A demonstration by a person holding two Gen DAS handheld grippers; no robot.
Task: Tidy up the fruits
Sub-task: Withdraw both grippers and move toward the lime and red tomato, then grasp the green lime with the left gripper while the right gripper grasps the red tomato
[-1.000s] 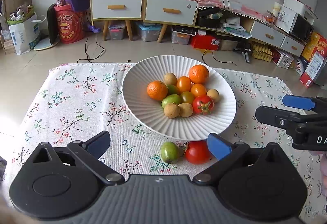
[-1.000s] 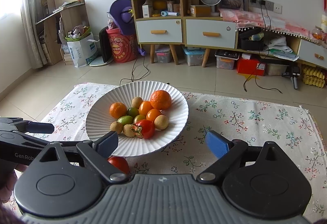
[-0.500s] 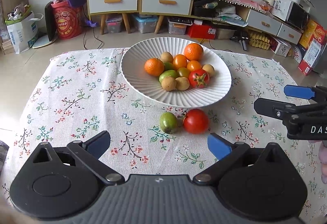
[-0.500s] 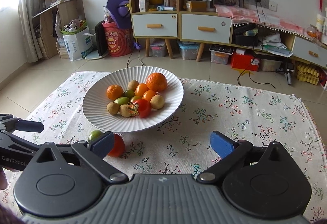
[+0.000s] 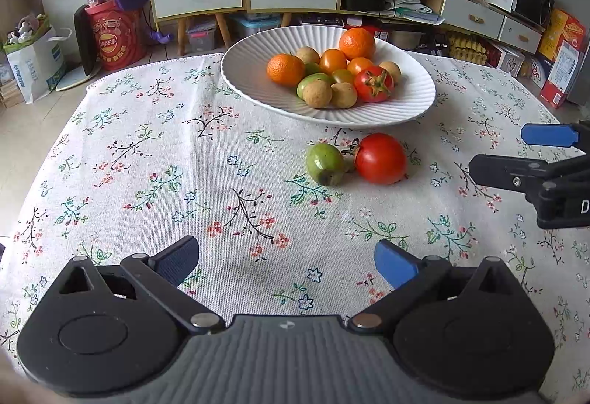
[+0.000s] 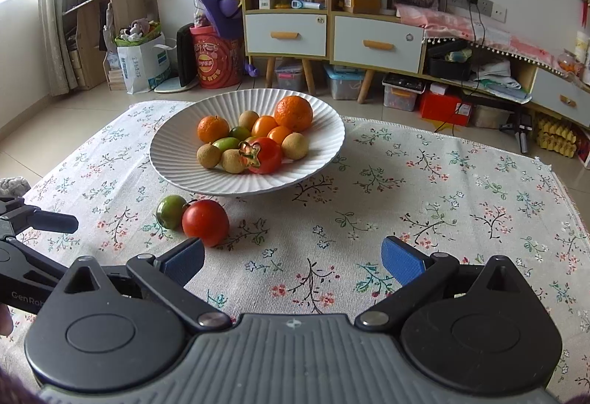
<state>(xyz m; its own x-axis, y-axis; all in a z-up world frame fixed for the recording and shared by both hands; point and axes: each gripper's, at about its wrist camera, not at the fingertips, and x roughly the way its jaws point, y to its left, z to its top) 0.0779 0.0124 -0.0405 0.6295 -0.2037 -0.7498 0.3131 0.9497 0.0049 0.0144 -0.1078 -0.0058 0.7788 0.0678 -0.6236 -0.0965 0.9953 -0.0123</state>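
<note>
A white ribbed plate (image 5: 254,72) (image 6: 177,153) holds oranges, brown longans, green fruits and a red persimmon. In front of it, on the flowered cloth, a green fruit (image 5: 324,164) (image 6: 170,211) touches a red persimmon (image 5: 381,163) (image 6: 205,222). My left gripper (image 5: 287,258) is open over bare cloth, well short of the two loose fruits. My right gripper (image 6: 293,256) has its jaws opening, with nothing between them; its left finger is just short of the red persimmon. In the left wrist view the right gripper (image 5: 501,151) reaches in from the right.
The flowered tablecloth (image 5: 147,164) covers a low table whose far edge lies behind the plate. Beyond stand white drawer cabinets (image 6: 376,40), a red drum (image 6: 217,62), a paper bag (image 6: 142,66) and storage boxes on the tiled floor.
Both grippers have sunk and pulled back from the plate. The two loose fruits, earlier between the left fingers and under the right one, now lie ahead of them. The right jaws have widened slightly.
</note>
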